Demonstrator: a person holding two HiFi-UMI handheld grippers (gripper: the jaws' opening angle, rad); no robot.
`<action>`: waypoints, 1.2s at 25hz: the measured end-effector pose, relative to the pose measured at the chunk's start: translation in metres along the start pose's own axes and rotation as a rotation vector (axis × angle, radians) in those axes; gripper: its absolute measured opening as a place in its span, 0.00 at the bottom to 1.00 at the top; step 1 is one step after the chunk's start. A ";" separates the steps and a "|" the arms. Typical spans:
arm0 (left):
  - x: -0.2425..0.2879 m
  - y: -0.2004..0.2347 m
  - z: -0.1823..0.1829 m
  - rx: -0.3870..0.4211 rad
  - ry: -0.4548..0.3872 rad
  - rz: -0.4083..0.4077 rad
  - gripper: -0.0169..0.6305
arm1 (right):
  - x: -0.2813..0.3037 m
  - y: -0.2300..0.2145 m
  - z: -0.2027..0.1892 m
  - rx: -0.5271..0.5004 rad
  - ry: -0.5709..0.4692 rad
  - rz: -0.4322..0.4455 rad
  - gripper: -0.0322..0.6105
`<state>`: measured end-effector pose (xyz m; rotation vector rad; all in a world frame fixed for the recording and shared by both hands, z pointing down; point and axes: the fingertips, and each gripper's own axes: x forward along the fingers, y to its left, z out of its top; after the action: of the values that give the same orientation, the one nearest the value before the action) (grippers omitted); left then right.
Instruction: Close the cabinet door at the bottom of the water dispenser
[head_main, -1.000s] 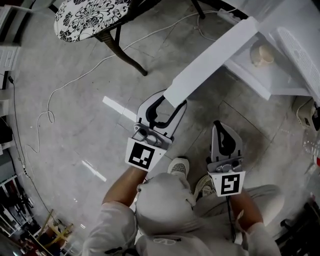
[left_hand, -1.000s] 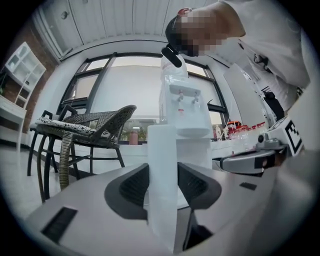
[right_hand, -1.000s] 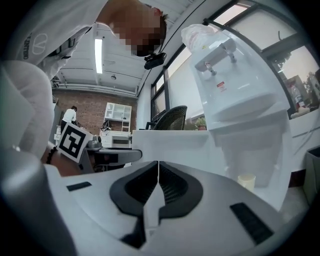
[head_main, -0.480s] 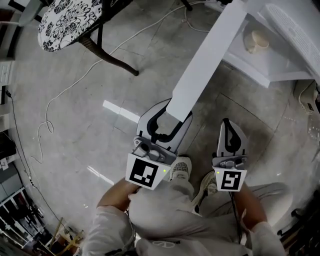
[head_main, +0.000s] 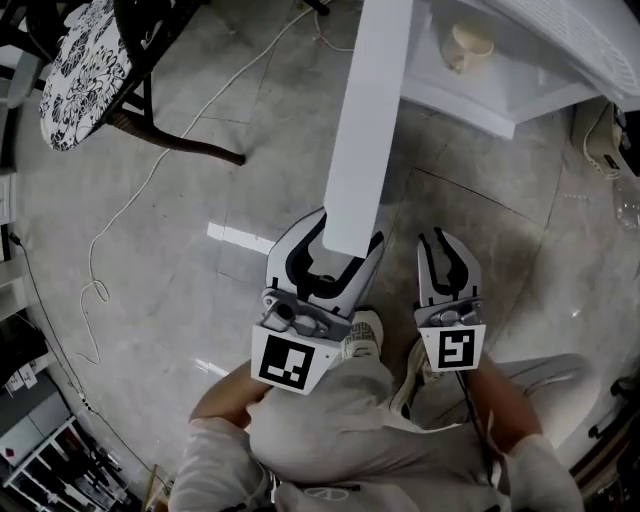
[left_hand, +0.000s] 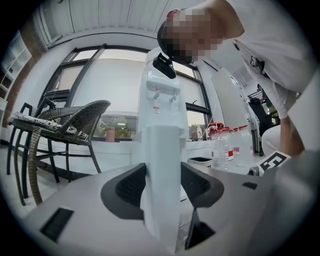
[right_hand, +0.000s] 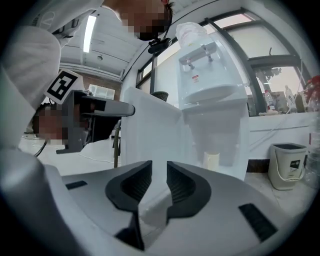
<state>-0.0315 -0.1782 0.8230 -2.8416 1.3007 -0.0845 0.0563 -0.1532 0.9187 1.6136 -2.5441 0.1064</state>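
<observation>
The white cabinet door (head_main: 365, 120) stands open from the bottom of the water dispenser (left_hand: 162, 100) and reaches toward me. Its free edge (left_hand: 162, 165) lies between the jaws of my left gripper (head_main: 335, 245). Those jaws are opening, and a gap shows beside the door. My right gripper (head_main: 447, 243) hangs to the right of the door and apart from it. Its jaws (right_hand: 159, 185) are opening a little with nothing between them. Inside the open cabinet (head_main: 520, 95) stands a cream cup (head_main: 470, 42), which the right gripper view also shows as a cup (right_hand: 212, 160).
A wicker chair with a patterned cushion (head_main: 75, 70) stands at the far left. A white cable (head_main: 100, 250) trails over the tiled floor. A small bin (right_hand: 287, 165) sits right of the dispenser, and bottles (left_hand: 225, 145) stand beyond it. The person's shoes (head_main: 362, 335) are just behind the grippers.
The door has swung from a slant to nearly straight toward me, with the left gripper following its edge. The right gripper's jaws have parted from shut to slightly open.
</observation>
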 end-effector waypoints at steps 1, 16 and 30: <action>0.001 -0.004 0.001 0.003 -0.004 -0.014 0.36 | -0.001 -0.002 -0.002 0.004 0.001 0.000 0.22; 0.039 -0.082 0.020 0.131 -0.107 -0.284 0.24 | -0.008 -0.018 -0.027 -0.071 0.046 -0.062 0.35; 0.070 -0.111 0.025 0.122 -0.143 -0.367 0.23 | -0.022 -0.062 -0.051 -0.085 0.129 -0.136 0.37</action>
<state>0.0998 -0.1587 0.8052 -2.8797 0.7131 0.0347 0.1253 -0.1531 0.9653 1.6837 -2.3050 0.0857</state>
